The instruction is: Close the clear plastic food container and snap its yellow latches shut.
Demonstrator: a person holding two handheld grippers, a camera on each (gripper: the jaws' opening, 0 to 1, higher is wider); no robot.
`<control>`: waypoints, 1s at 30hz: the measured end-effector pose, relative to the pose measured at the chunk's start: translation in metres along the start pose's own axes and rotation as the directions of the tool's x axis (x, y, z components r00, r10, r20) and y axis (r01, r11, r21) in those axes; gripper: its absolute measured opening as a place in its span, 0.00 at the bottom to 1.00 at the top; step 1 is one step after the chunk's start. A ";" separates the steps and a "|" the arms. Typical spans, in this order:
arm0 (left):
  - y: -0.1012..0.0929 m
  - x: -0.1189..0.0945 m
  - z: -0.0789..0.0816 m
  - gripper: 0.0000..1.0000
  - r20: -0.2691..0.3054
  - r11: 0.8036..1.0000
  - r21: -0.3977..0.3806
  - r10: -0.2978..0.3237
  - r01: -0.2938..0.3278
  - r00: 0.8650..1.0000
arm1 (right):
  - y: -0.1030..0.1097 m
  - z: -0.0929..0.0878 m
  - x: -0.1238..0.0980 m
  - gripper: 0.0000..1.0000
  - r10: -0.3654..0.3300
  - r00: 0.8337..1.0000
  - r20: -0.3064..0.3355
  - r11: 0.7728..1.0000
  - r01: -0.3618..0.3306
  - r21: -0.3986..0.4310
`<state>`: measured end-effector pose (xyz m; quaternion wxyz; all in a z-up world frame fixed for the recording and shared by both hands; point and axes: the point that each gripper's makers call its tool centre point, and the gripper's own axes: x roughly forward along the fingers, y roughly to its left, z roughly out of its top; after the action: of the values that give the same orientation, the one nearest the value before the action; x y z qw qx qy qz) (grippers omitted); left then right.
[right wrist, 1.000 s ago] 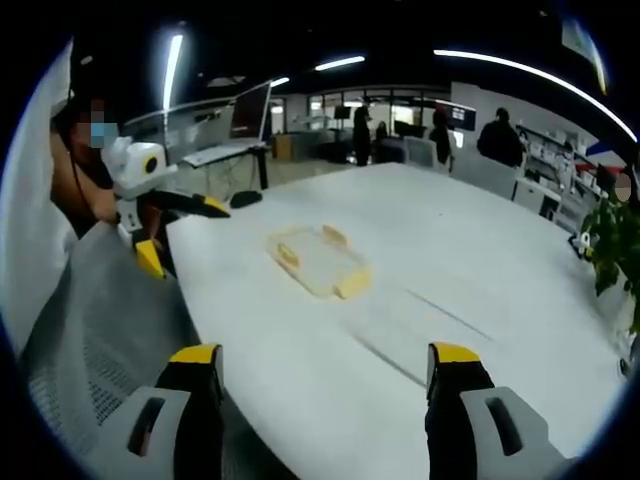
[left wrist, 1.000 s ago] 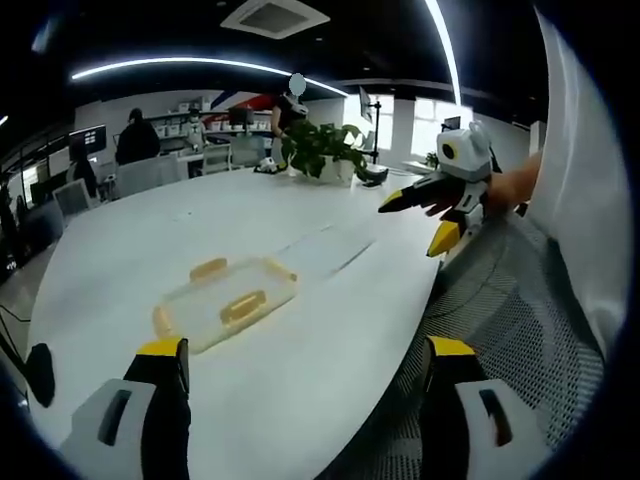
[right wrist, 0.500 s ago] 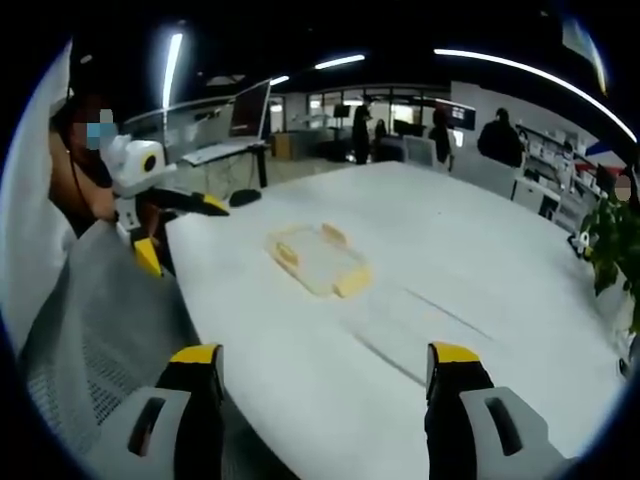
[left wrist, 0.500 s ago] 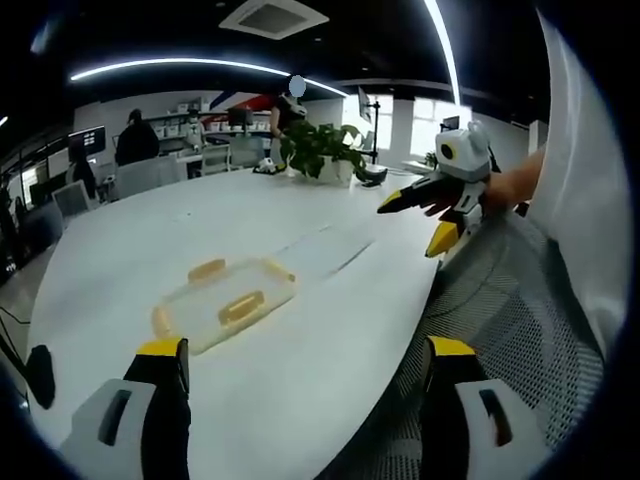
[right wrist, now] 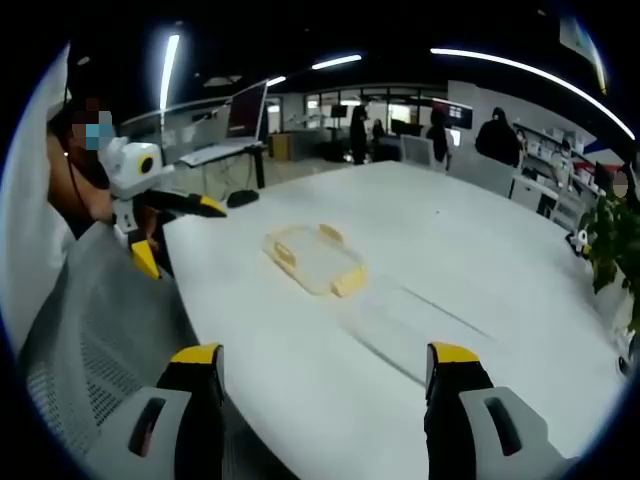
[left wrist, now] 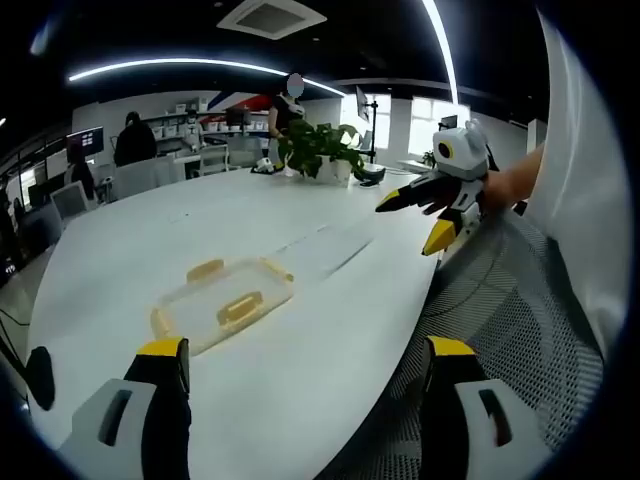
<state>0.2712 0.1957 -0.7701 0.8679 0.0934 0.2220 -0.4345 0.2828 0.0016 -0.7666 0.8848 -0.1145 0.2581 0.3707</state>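
Here one clear container [left wrist: 222, 303] with three visible yellow latches [left wrist: 241, 306] lies between two wide-open, empty hand-held grippers [left wrist: 300, 410] [right wrist: 325, 410].

Left gripper [left wrist: 298, 358] and right gripper [right wrist: 328, 363] (each hand-held), jaws spread wide, nothing between.

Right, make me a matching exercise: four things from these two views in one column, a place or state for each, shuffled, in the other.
Things:
1. food container
2. potted plant
3. left gripper
4. mesh chair back

Places or states:
A. open, held off the table's near edge
B. lying flat on the white table, both grippers apart from it
C. standing at the table's far end
D. beside the table edge, below the right gripper

Pairs: 1-B, 2-C, 3-A, 4-D
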 end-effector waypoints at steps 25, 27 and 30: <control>-0.008 -0.002 0.001 0.97 -0.032 0.999 0.003 -0.048 0.048 0.998 | 0.014 0.001 0.002 0.80 0.061 0.998 -0.032 0.998 -0.063 -0.033; -0.008 -0.002 0.002 0.97 -0.032 0.999 -0.001 -0.048 0.048 0.998 | 0.015 0.002 0.002 0.79 0.069 0.997 -0.033 0.997 -0.070 -0.038; -0.007 -0.003 0.002 0.97 -0.031 0.999 -0.009 -0.049 0.049 0.998 | 0.015 0.005 0.003 0.80 0.075 0.997 -0.036 0.996 -0.077 -0.042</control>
<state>0.2653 0.1927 -0.7667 0.8538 0.0912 0.2393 -0.4533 0.2757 0.0161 -0.7647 0.8628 -0.1300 0.2693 0.4076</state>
